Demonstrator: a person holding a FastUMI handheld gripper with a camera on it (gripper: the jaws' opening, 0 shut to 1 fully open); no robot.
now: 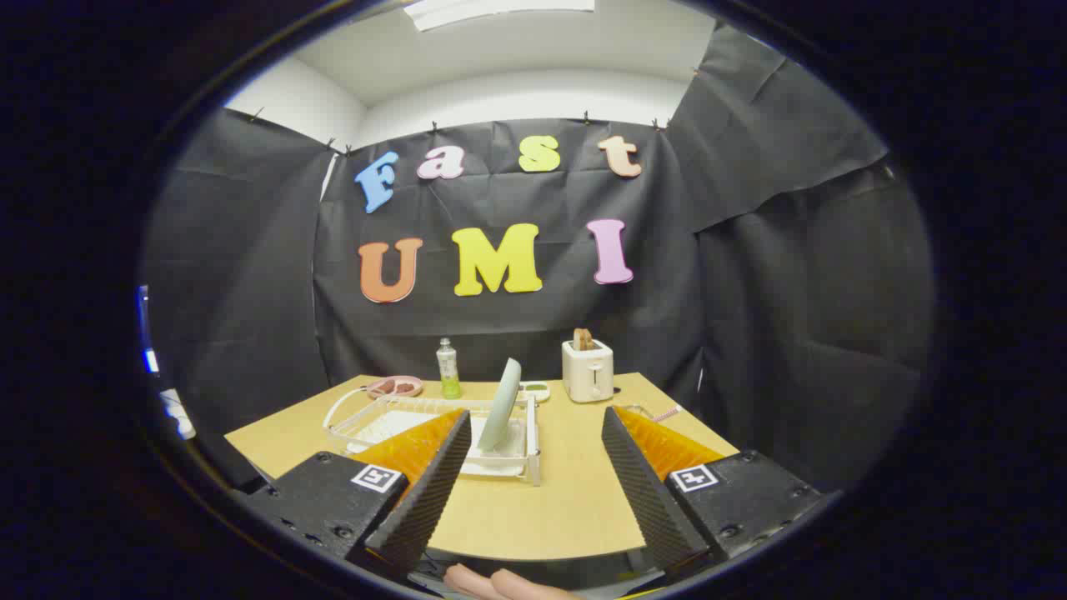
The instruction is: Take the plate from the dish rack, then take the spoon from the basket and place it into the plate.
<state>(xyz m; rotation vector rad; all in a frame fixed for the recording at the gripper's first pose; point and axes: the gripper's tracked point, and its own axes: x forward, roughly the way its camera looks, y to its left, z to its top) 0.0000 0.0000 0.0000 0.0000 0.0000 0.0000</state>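
Note:
A pale green plate [501, 404] stands on edge in the white dish rack [433, 429] on the wooden table [542, 500]. The rack lies just ahead of my left finger, which covers its near left part. My gripper [533, 442] is open and held above the table's near edge, with nothing between its fingers. A small wire basket [654, 412] sits beyond the right finger; I cannot make out a spoon in it.
A white toaster [588, 371] with a slice in it stands at the back of the table. A green bottle [448, 369] and a pink dish [395, 386] are behind the rack. A hand [500, 583] shows below the fingers.

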